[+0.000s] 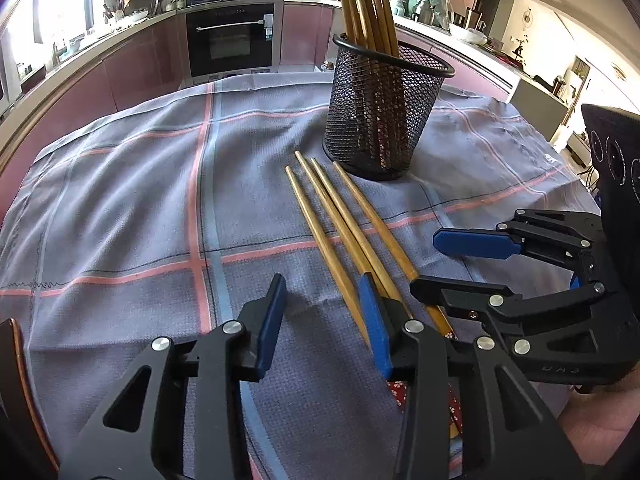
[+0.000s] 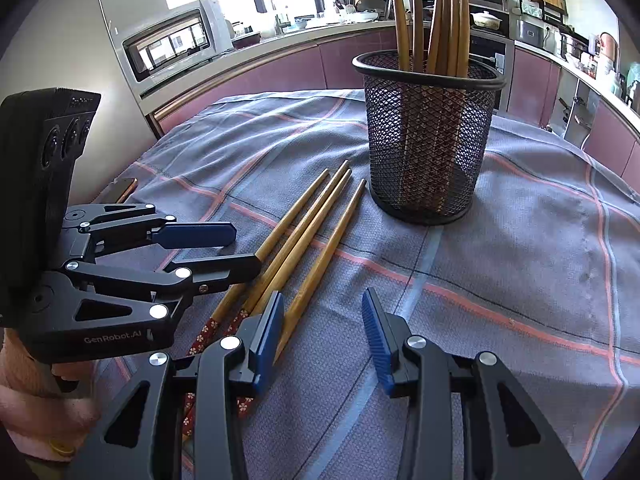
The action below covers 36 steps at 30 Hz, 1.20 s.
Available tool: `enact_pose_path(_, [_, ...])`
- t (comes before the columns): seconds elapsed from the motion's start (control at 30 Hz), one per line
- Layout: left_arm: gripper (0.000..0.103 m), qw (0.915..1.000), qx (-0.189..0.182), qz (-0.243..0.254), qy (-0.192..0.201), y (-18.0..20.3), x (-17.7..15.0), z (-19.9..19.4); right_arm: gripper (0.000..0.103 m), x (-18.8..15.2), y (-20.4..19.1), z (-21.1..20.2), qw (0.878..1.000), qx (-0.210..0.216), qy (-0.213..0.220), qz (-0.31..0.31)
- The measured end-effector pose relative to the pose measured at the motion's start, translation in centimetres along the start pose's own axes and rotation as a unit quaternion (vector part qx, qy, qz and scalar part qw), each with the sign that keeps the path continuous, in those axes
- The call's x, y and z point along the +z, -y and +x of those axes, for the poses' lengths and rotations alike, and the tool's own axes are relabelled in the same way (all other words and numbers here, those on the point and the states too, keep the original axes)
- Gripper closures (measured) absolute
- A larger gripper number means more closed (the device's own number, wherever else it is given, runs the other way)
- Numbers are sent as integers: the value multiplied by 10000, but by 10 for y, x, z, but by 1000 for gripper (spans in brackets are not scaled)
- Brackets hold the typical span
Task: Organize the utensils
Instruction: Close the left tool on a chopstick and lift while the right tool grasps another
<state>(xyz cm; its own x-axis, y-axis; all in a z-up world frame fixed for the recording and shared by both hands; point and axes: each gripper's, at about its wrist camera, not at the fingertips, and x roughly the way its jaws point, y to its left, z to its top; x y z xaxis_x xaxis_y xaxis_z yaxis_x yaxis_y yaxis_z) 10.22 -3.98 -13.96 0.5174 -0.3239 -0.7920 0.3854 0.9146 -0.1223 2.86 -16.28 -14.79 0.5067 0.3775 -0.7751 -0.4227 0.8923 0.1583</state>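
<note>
On the cloth-covered counter [image 1: 120, 184], four chopsticks [image 1: 340, 236] lay beside the mesh holder [image 1: 380, 120]; both the left hand-held gripper [image 1: 324, 316] and right hand-held gripper [image 2: 324, 332] hovered part-open, empty. Judged next: grasp one chopstick.

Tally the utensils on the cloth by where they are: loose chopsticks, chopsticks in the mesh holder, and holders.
Loose chopsticks lying on the cloth: 4
Chopsticks standing in the holder: about 6, they overlap
Black mesh holder: 1
Total: about 11
</note>
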Motion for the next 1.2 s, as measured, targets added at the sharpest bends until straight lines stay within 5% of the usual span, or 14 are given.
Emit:
enact_pose_path(0.27, [69,9999,151,52,-54,2,11,9,66,8,-6,8,9998,-159,-22,-126])
enact_pose_path(0.47, [89,9998,164,-66,-76,-2,13,11,87,12,1,10,9995,-289,-30,-75])
enact_pose_path(0.57, [89,9998,119,-128,-88,-5,12,10,94,13,8,9,9997,-236,-56,57])
enact_pose_path(0.9, [86,9995,235,-183,-65,-4,21,18,94,19,2,17,9994,-357,-9,-15])
enact_pose_path(1.2, [95,9984,205,-529,4,-13,20,13,98,17,13,9,9998,-120,65,176])
